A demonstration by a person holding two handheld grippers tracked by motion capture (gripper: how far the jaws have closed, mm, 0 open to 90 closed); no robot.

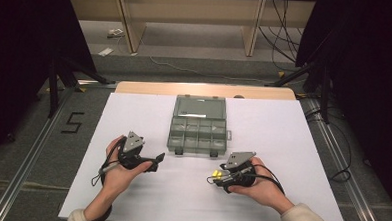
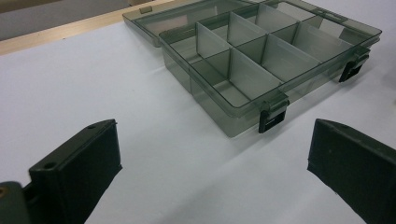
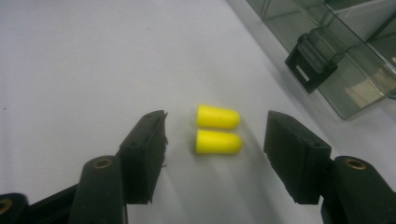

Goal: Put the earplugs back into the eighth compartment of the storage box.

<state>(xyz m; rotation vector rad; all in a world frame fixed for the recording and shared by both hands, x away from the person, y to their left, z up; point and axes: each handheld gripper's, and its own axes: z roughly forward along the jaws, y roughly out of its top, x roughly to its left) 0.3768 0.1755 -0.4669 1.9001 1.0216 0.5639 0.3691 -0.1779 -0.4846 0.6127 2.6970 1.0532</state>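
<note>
Looking from above, your right claw (image 1: 214, 180) reaches 2 yellow earplugs (image 1: 215, 175) on the bench (image 1: 134, 113), near the organizer box (image 1: 199, 124). Your left claw (image 2: 210, 163) gapes empty. Right claw view: jaws apart, straddling both plugs; soft, light foam, so pinch mid-length gently.

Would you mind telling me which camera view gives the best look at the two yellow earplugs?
The right gripper view: the yellow earplugs lie large and sharp, side by side on the white table, between the open jaws of the right gripper, untouched. The high view gives small yellow specks at that gripper's tip.
</note>
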